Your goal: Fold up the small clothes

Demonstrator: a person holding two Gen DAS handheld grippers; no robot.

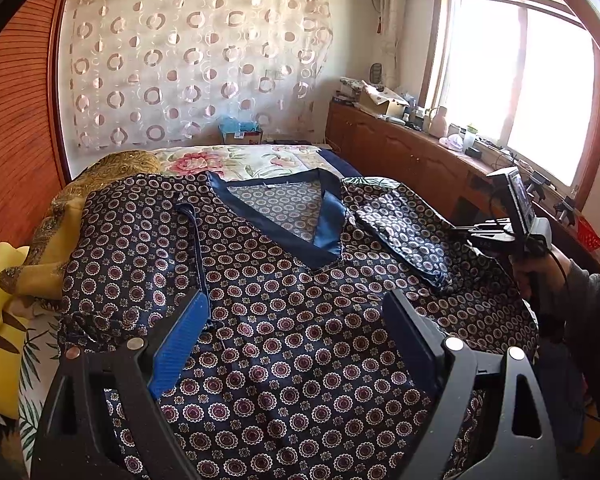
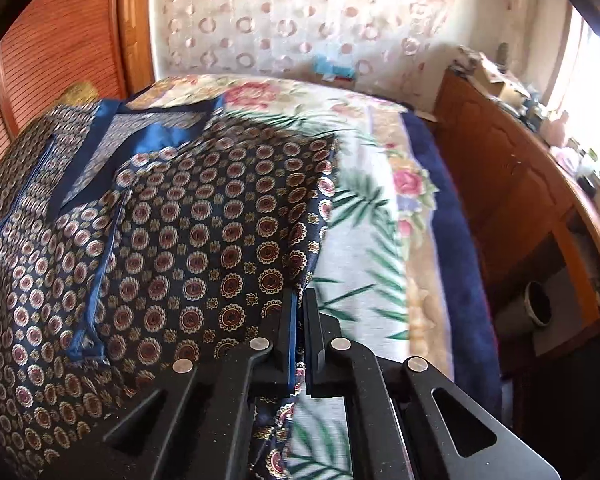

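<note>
A yellow cushion lies at the bed's left edge. The patterned navy shirt is spread flat on the bed, both sleeves folded inward. The left tool hovers over it, jaws wide apart. The right tool pinches the shirt's right edge between nearly closed jaws.

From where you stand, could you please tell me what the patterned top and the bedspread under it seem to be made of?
The patterned top looks like satin, silk or polyester: thin, smooth, with a sheen on its blue neckline trim. The floral bedspread looks like a thicker, matte woven or plush fabric; motion blur leaves that open. The right gripper pinches the top's edge.
</note>
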